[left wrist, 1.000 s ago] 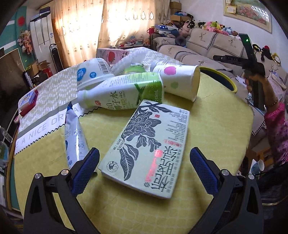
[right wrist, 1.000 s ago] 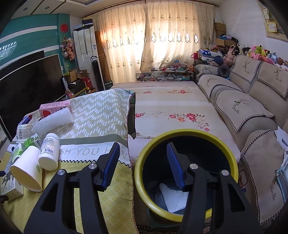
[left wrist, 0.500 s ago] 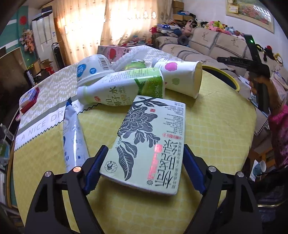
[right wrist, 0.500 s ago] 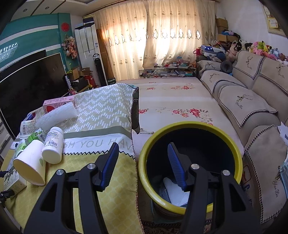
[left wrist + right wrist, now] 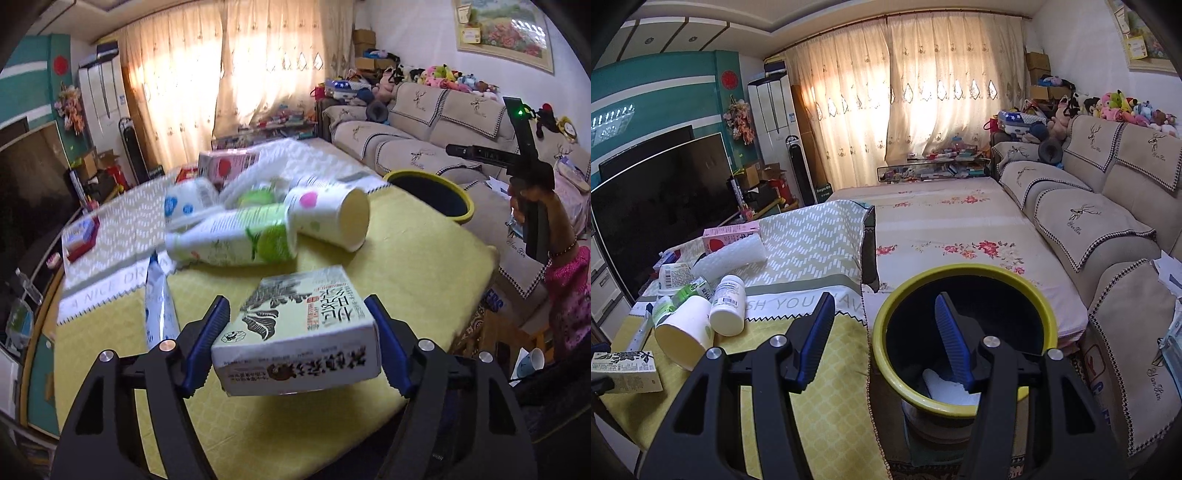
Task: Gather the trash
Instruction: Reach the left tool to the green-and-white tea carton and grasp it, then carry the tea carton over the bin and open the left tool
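Note:
A pale green tea carton (image 5: pixel 299 332) with dark flower print hangs tilted above the yellow tablecloth (image 5: pixel 413 280). My left gripper (image 5: pixel 295 306) holds it by its two long sides, and the jaws are still closing with both blue pads pressed on it. The same carton shows at the left edge (image 5: pixel 624 369) of the right wrist view. My right gripper (image 5: pixel 884 299) stands open with nothing between its fingers, its right finger over the mouth of the yellow-rimmed trash bin (image 5: pixel 960 269). White paper lies in the bin's bottom. The bin (image 5: pixel 463 208) stands past the table's far right edge.
On the table lie a paper cup (image 5: pixel 328 218), a green-labelled bottle (image 5: pixel 236 240), a yogurt tub (image 5: pixel 184 201), a pink carton (image 5: pixel 227 164) and a blue-white pouch (image 5: pixel 159 310). A white pill bottle (image 5: pixel 728 304) stands by the cup. A sofa (image 5: pixel 1089 221) runs along the right.
My left gripper's jaws closed onto the tea carton and lifted it off the table, tilting its near end up. The right gripper shifted a little beside the bin, still open.

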